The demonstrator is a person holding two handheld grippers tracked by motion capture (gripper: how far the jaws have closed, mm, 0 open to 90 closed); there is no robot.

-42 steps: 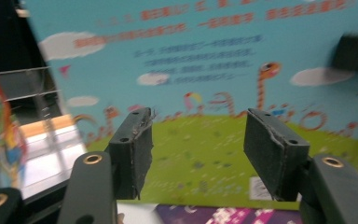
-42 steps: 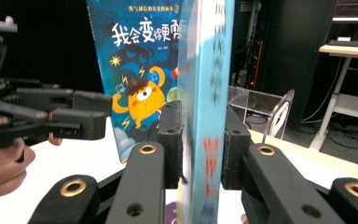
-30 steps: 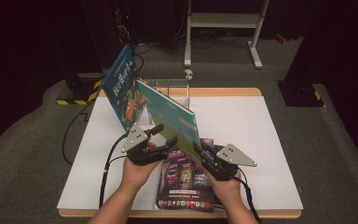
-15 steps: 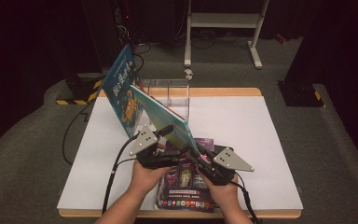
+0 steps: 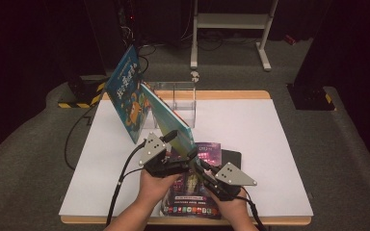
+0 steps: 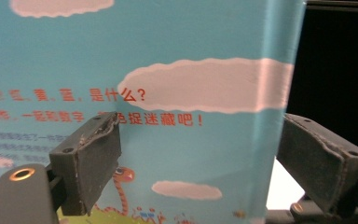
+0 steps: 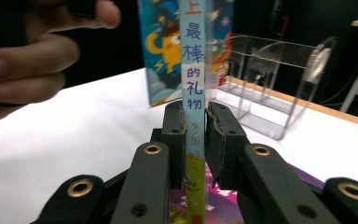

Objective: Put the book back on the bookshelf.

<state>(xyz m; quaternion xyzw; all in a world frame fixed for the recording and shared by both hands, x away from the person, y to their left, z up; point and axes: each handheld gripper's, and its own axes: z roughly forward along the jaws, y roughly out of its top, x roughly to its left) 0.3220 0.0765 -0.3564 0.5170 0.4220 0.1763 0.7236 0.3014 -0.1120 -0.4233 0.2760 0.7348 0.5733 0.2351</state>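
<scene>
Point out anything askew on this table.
The light-blue book stands tilted on edge, its spine pinched by the right gripper, leaning toward the propped blue book. The left gripper has just been opening around it.

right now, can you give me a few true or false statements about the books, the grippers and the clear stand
1. The right gripper is clamped on the spine of the light blue book. True.
2. The left gripper is shut tight on the same book. False: its jaws have just been opening and stand wide, one either side of the back cover, not pressing it.
3. A purple book lies flat on the white table. True.
4. The clear plastic stand holds three books. False: a dark blue book leans at its left end; its other slots look empty.
5. The light blue book lies flat on the table. False: it is held up on edge, tilted.
</scene>
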